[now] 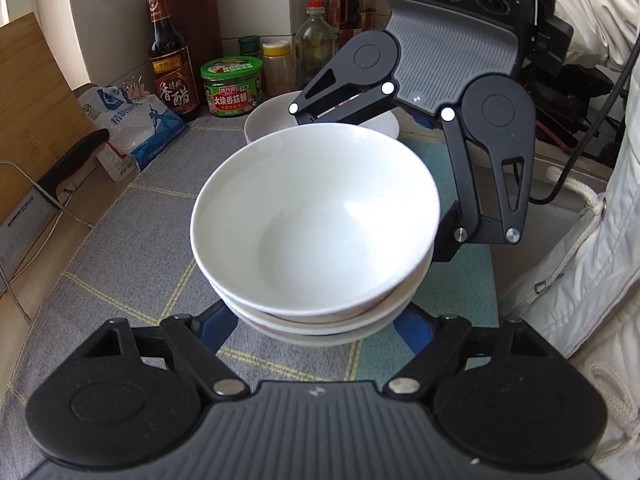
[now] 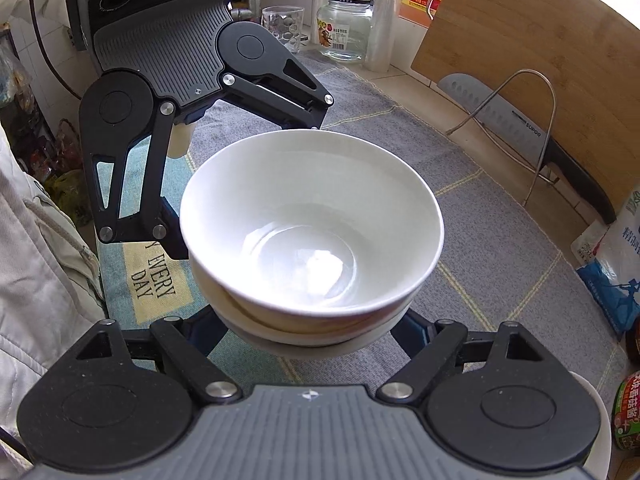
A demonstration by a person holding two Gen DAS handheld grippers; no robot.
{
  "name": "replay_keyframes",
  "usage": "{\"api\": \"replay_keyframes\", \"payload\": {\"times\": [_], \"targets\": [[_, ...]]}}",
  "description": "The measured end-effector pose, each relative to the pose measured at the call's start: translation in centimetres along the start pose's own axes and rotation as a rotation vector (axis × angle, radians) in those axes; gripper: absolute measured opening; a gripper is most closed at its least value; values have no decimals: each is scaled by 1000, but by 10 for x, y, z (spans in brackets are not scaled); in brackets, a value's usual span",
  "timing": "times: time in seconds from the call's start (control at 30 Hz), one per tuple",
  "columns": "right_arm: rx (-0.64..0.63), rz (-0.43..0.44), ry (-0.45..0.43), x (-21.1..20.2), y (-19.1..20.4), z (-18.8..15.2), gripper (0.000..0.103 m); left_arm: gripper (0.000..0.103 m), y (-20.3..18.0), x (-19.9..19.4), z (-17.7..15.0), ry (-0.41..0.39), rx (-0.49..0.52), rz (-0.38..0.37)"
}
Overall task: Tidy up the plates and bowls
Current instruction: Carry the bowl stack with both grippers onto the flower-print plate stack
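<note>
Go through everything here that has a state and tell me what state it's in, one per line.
Stacked bowls: nested upright, top one empty.
Left tongs: open, spread around the stack's base.
Right tongs: open, spread around the stack from the opposite side.
Glass jar: lidded, looks empty.
Dark vinegar bottle: upright, capped.
Cleaver: resting in wire rack.

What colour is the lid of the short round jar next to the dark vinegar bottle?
Green; the jar lid shows best in the left wrist view.

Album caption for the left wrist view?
Two grippers, left and right, flank a stack of white bowls on a kitchen mat.
</note>
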State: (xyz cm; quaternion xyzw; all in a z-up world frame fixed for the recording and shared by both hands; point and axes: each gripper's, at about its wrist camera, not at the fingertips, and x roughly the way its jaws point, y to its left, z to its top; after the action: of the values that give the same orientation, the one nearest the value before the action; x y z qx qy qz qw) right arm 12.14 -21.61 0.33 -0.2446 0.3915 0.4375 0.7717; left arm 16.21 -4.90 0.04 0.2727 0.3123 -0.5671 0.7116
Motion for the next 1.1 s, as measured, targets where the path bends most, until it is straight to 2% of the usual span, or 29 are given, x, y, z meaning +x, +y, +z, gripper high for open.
{"api": "replay_keyframes", "payload": {"times": [0.3, 0.6, 1.1], "targets": [[2, -37, 8, -43, -45, -42, 90, 84, -10, 48, 56, -30, 30, -1], [34, -67, 10, -65, -83, -76, 90, 84, -8, 89, 97, -29, 69, -21], [88, -121, 25, -77, -112, -105, 90, 84, -2, 130, 125, -25, 118, -52]]}}
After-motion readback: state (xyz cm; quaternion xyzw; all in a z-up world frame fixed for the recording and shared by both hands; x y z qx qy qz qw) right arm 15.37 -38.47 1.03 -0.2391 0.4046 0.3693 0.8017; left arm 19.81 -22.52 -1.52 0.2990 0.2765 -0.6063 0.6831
